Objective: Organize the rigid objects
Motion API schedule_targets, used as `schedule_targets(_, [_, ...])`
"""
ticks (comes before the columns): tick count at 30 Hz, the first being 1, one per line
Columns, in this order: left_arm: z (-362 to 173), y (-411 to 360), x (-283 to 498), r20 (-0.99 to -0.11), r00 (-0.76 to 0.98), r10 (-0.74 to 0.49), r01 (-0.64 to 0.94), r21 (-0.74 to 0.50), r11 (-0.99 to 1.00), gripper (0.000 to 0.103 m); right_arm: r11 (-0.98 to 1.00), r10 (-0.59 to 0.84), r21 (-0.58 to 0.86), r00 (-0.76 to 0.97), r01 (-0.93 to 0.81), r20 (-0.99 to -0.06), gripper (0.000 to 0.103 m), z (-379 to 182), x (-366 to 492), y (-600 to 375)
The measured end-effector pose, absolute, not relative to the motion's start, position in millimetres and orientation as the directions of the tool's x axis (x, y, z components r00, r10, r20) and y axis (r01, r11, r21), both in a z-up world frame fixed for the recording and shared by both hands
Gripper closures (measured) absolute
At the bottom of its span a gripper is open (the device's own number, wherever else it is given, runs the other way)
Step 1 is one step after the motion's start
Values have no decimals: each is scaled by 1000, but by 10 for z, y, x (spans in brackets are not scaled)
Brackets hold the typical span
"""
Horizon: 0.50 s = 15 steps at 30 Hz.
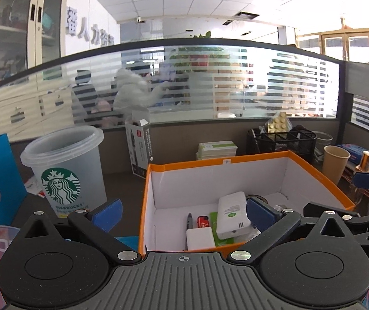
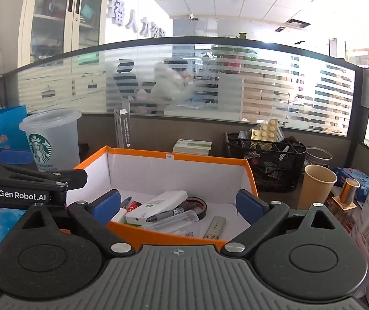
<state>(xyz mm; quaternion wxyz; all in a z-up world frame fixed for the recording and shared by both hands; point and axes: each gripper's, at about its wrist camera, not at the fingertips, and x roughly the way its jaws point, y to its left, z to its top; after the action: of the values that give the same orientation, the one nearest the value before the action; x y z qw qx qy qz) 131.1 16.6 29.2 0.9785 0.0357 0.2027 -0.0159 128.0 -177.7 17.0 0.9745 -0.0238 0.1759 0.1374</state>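
Left wrist view: left gripper spread wide, nothing between the blue pads, poised at the near wall of the orange box. Inside the box: white power bank leaning mid-floor, small white block at the near wall, red lighter and dark pen just left of the power bank. Starbucks cup left of the box, paper cup right of it.

Right wrist view: right gripper likewise wide and empty, at the box's near rim. Within the box, black marker lying across a clear plastic case, tape roll behind, slim stick toward the right wall.

Likely all light, stiff, hard-shelled; power bank smooth and probably slippery, best pinched across its narrow flat sides; marker best taken mid-barrel
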Motion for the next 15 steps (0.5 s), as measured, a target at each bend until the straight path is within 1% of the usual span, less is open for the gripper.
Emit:
schedule_targets(3, [303, 136, 1225, -389, 921, -16, 47, 69, 996, 0, 966, 245, 0, 910, -260, -335, 3, 156, 1183, -1781])
schedule_targets(10, [333, 111, 1141, -377, 926, -11, 45, 81, 996, 0, 970, 232, 10, 914, -243, -333, 3, 138, 1111, -1830])
schedule_targets(15, [343, 58, 1097, -354, 935, 11, 31, 114, 993, 0, 971, 229, 13, 917, -238, -325, 2, 134, 1080, -1839])
